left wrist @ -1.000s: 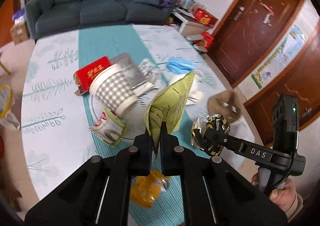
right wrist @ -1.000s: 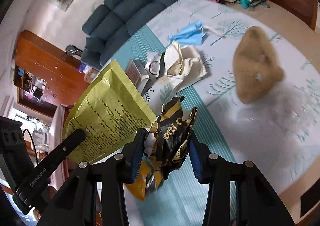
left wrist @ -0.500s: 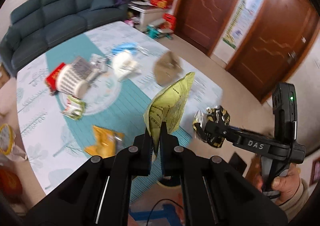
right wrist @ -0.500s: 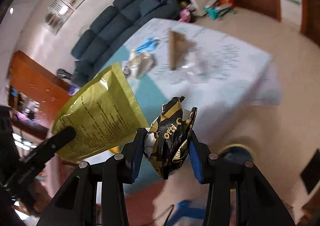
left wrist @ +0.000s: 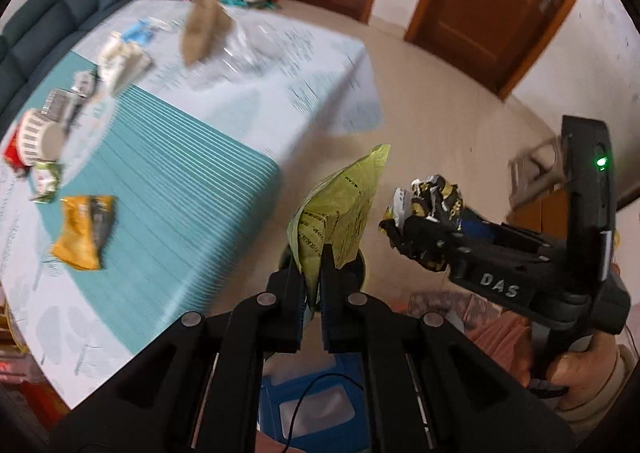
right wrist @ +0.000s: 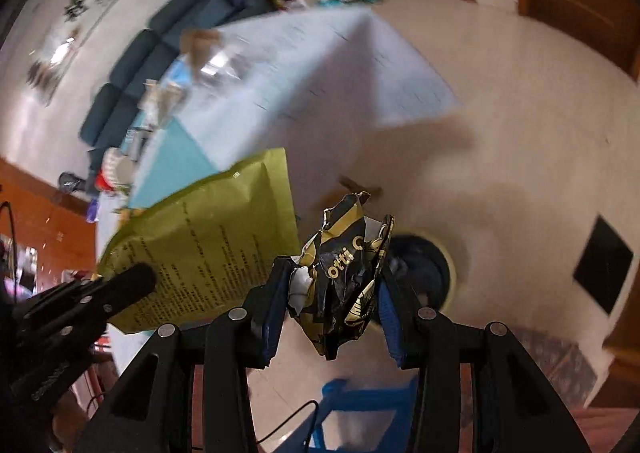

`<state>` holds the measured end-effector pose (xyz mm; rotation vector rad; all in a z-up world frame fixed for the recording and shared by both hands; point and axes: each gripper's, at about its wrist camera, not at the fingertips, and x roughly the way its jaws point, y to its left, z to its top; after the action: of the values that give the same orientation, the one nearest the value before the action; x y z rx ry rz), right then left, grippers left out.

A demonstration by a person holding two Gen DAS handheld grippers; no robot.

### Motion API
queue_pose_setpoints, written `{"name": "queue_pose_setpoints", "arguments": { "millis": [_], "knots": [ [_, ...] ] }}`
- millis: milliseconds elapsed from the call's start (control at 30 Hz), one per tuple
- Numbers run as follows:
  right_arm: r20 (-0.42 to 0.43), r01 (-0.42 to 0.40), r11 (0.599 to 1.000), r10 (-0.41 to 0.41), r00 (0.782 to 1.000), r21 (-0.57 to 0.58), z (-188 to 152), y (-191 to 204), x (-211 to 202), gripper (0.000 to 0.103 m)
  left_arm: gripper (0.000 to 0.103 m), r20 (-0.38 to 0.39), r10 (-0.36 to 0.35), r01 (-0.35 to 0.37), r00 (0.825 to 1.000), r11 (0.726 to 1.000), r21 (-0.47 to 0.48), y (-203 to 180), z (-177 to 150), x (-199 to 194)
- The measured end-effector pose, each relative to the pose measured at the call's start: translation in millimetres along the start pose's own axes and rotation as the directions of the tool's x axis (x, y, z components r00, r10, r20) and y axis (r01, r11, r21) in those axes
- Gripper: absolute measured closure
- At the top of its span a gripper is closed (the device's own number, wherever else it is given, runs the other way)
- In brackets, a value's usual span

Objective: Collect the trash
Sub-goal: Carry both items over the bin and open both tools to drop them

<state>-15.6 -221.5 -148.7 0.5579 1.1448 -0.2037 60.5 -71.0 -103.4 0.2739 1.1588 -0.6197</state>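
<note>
My left gripper [left wrist: 314,265] is shut on the bottom edge of a yellow-green printed bag [left wrist: 340,205], which stands up from the fingers. To its right, my right gripper [left wrist: 424,237] is shut on a crumpled black-and-gold wrapper [left wrist: 434,197]. In the right wrist view the wrapper [right wrist: 344,273] fills the gap between the blue pads of the right gripper [right wrist: 332,293], and the yellow bag [right wrist: 208,253] hangs at the left in the left gripper [right wrist: 136,281]. Both hover over the floor, above a dark round bin [right wrist: 424,265] that also peeks out behind the bag [left wrist: 360,265].
The table [left wrist: 180,181] with its teal-and-white cloth lies to the left, with an orange wrapper [left wrist: 82,229], a checked paper cup [left wrist: 38,133], a brown paper bag [left wrist: 204,29] and other litter. A blue stool [right wrist: 360,405] stands below the grippers. Wooden doors [left wrist: 492,5] close the far side.
Both grippers, still holding their trash, have swung off the table to the floor beside it. The bin has come into view under them, and the table has slid to the left.
</note>
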Motion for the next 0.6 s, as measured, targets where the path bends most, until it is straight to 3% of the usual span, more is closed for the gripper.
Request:
{"name": "queue_pose_setpoints", "arguments": {
  "millis": [267,600],
  "knots": [
    [-0.145,0.079,0.987,-0.058,0.988,0.139,-22.5,-65.6,77.2,0.061,0.1,-0.141,0.042,-0.032,0.989,0.997,0.069,-22.0,-11.3,87.4],
    [-0.28,0.122,0.958,-0.047,0.959,0.259,-19.6,-118.9,192.7,0.06,0.099,-0.272,0.131,-0.099,0.953,0.987,0.128,-49.7,-39.6,203.0]
  ]
}}
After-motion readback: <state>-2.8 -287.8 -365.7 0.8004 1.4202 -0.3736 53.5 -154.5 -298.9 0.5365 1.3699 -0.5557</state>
